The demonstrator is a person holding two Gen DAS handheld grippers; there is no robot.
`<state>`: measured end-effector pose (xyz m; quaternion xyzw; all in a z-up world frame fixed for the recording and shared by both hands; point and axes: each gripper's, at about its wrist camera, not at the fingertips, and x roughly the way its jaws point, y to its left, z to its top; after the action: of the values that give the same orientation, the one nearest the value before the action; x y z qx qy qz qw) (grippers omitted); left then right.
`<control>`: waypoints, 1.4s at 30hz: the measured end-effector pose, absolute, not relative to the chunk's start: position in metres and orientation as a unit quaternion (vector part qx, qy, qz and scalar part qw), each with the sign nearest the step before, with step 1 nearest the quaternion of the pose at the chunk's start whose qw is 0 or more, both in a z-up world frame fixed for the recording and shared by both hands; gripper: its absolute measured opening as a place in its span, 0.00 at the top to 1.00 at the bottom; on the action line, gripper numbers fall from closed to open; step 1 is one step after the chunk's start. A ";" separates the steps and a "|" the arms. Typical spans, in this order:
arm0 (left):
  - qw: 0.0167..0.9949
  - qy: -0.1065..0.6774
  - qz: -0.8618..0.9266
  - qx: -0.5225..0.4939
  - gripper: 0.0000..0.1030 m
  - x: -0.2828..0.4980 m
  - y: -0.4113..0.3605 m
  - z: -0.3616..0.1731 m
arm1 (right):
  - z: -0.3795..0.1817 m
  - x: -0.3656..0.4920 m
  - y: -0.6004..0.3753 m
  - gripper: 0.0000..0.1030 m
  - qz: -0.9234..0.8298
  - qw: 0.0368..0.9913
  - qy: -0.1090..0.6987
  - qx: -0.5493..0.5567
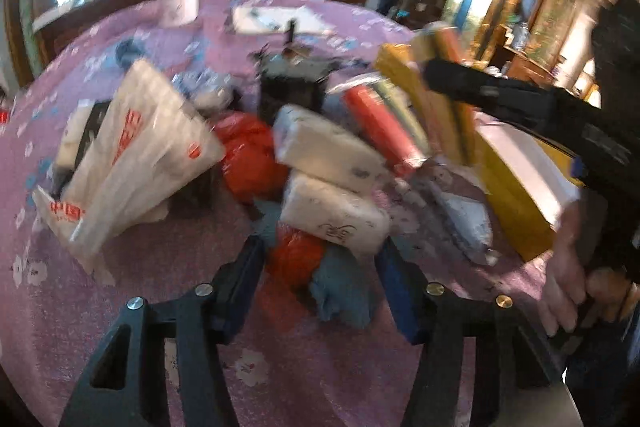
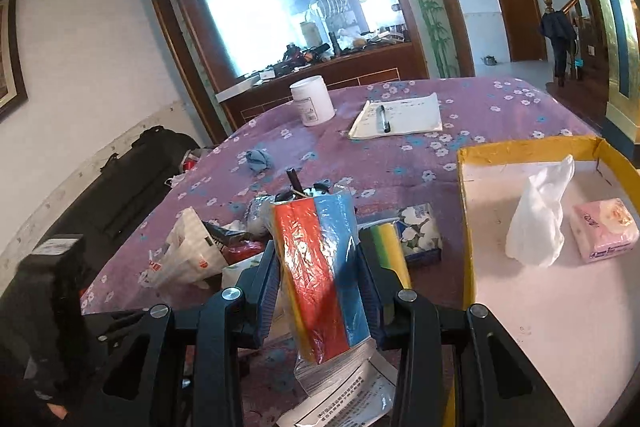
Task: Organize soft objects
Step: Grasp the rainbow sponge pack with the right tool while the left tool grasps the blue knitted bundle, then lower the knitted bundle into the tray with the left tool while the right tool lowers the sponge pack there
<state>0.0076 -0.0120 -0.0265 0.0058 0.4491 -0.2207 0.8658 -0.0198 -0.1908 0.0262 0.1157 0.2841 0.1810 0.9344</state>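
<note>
Right gripper [image 2: 320,303]: fingers clamped on a wrapped pack of sponges [image 2: 320,275], red, blue and yellow under crinkled film, held upright and clear of the tabletop [image 2: 500,107]. Grip sits on the pack's mid-section; the loose film tail and printed label hang below.

Left gripper [image 1: 320,259]: fingers apart, empty, low over the pile, with a blue cloth [image 1: 344,291] and red bag [image 1: 294,257] between them. View is blurred, so whether they touch cannot be told.

Landmark: yellow-rimmed box [image 2: 466,227]. Inside it lie a white plastic bag [image 2: 536,219] and a pink tissue pack [image 2: 604,229]. The sponge pack is just left of its near wall, outside it.

Judged step: carry the pack over the wall and set it down inside.
- Lift enough that the hanging tail clears the rim.
- Aim for bare floor nearer than the white bag, not on top of it.
- Keep squeeze light; sponge compresses and film is slippery.
- Release only once the pack rests flat.
</note>
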 end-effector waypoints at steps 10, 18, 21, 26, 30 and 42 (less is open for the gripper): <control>0.873 0.430 -0.229 -0.032 0.63 0.006 -0.002 -0.021 | 0.029 -0.024 -0.192 0.61 0.190 0.935 0.274 0.118; 0.905 0.343 -0.247 -0.046 0.63 -0.013 0.005 0.006 | 0.029 -0.026 -0.191 0.61 0.194 0.935 0.271 0.118; 0.905 0.345 -0.245 -0.043 0.63 -0.011 0.004 0.006 | 0.028 -0.027 -0.189 0.61 0.192 0.935 0.273 0.115; 0.907 0.342 -0.243 -0.042 0.63 -0.012 0.002 0.006 | 0.029 -0.027 -0.189 0.61 0.191 0.936 0.272 0.113; 0.908 0.337 -0.246 -0.043 0.63 -0.018 0.003 0.008 | 0.031 -0.029 -0.192 0.61 0.188 0.939 0.265 0.116; 0.906 0.335 -0.256 -0.035 0.63 -0.024 -0.021 0.028 | 0.047 -0.054 -0.236 0.61 0.165 0.941 0.239 0.176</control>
<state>-0.0244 -0.0208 0.0280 -0.0351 0.3346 -0.2560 0.9063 -0.0544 -0.2356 0.0469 0.1757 0.2388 0.1654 0.9406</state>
